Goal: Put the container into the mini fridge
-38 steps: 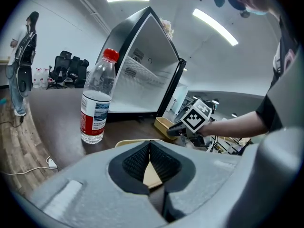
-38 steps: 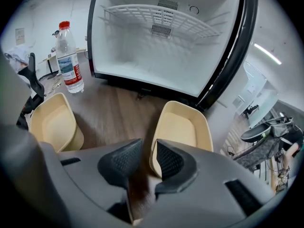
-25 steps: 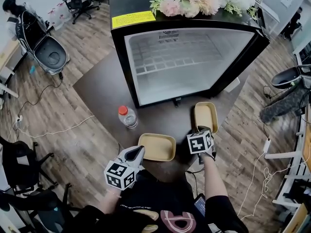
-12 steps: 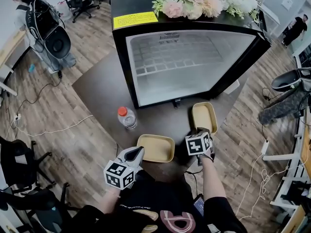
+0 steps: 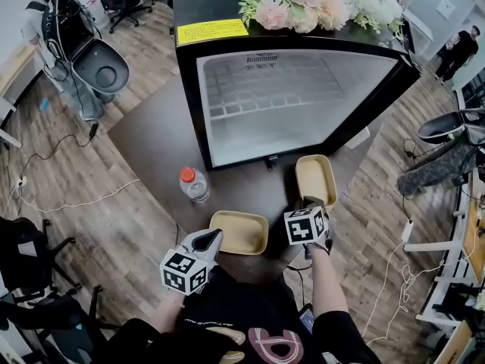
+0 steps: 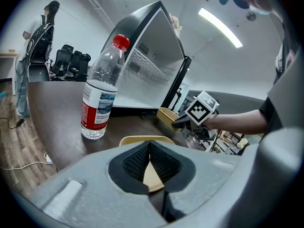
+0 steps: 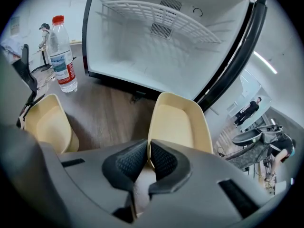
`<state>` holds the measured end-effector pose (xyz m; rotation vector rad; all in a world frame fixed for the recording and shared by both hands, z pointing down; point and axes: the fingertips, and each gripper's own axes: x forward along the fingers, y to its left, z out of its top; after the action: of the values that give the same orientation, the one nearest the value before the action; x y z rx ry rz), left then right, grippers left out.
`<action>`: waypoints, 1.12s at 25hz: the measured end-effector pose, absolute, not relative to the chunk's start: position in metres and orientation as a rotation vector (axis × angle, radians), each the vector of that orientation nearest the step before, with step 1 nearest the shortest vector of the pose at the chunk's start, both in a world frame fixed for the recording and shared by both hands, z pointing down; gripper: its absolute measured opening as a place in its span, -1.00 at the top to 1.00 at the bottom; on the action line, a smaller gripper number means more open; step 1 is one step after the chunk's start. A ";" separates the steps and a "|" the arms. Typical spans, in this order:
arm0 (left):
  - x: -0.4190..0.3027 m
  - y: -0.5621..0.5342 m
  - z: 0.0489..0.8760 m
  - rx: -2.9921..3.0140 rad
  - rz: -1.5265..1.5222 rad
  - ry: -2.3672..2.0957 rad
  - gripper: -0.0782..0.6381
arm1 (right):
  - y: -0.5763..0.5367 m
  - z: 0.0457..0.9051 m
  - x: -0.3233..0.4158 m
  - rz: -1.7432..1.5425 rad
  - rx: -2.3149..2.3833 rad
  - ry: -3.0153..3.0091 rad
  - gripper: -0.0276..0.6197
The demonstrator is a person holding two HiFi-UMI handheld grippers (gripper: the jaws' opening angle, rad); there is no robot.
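Beige container rim in down-tilted right gripper, jaws just clamped; left gripper closed.

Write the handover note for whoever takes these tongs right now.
Right tongs: jaws have just been closing and now pinch the near rim of the right container, which sits on the table in front of the open mini fridge.
Left tongs: shut, nothing gripped, at the near corner of the left container.
Done: grip made; nothing is in the fridge.
Left: lift the right container into the fridge and release. The water bottle stands off to the left, likely out of the path.
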<state>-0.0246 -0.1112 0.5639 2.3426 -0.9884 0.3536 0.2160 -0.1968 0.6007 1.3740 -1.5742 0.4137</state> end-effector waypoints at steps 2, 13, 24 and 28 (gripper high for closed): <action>-0.023 -0.112 0.564 2.350 0.353 -0.973 0.76 | -0.200 0.593 0.211 0.375 1.350 -1.585 0.83; -0.018 -0.115 0.564 2.381 0.375 -0.919 0.76 | -0.241 0.550 0.192 0.268 1.272 -1.659 0.83; -0.025 -0.120 0.568 2.347 0.394 -0.972 0.76 | -0.293 0.542 0.191 0.221 1.188 -1.673 0.83; -0.035 -0.122 0.572 2.310 0.394 -1.020 0.76 | -0.312 0.545 0.186 0.229 1.172 -1.700 0.83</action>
<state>-0.0355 -0.1225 0.5717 2.3097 -1.0204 0.3938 0.1855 -0.3123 0.5451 1.1720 -1.7004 0.2287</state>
